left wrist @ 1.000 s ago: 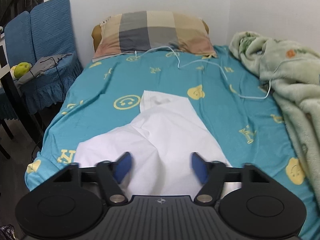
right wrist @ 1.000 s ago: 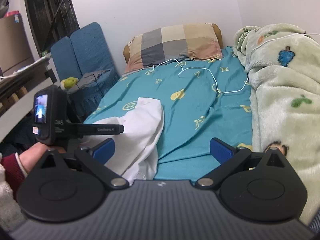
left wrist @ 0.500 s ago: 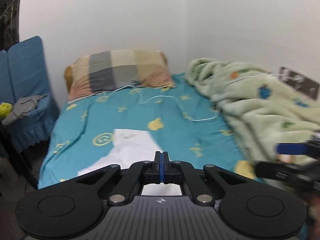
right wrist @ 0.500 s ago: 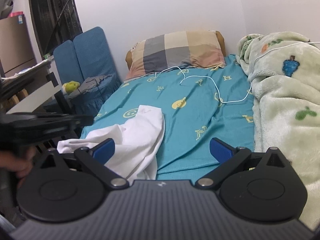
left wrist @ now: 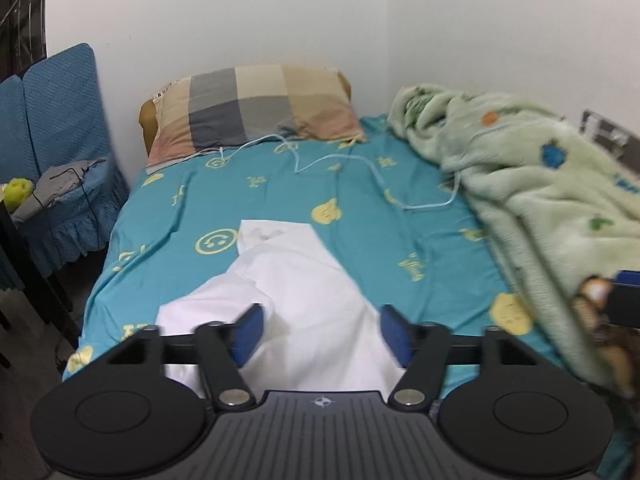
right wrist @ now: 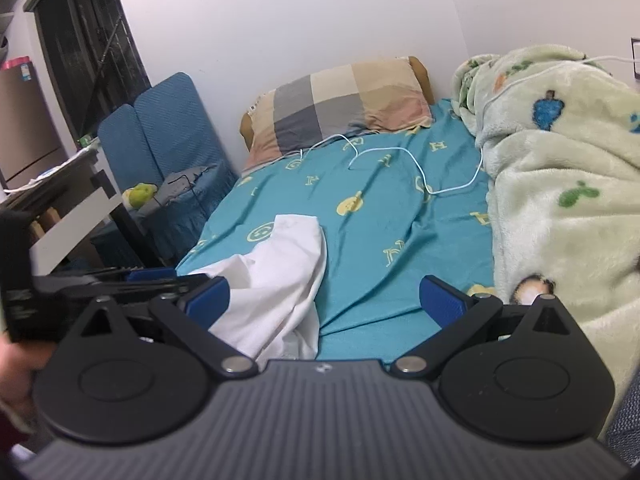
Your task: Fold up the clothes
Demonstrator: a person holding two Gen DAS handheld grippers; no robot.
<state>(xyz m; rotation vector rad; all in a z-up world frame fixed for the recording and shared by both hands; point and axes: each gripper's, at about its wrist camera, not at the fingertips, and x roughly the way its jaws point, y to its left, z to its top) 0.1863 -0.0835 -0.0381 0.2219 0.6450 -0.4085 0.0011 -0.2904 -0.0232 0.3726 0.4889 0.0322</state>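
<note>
A crumpled white garment (left wrist: 300,276) lies on the near part of the teal bed sheet (left wrist: 360,200). My left gripper (left wrist: 320,332) hovers above its near end. Its jaws are opening, and the cloth shows below the gap with neither blue pad pressing on it. The right wrist view shows the same garment (right wrist: 280,280) at lower left. My right gripper (right wrist: 326,304) stands wide open over the sheet, just right of the cloth, with nothing between its fingers. The left gripper (right wrist: 120,280) is a dark blurred shape at the left edge of that view.
A checked pillow (left wrist: 256,108) lies at the head of the bed, with a white cable (left wrist: 360,164) trailing across the sheet. A pale green blanket (left wrist: 540,200) is heaped along the right side. Blue covered chairs (left wrist: 60,120) stand left of the bed.
The left gripper went from half open to fully shut, then opened again, swinging right and back over the garment. The right gripper stayed wide open and shifted only slightly.
</note>
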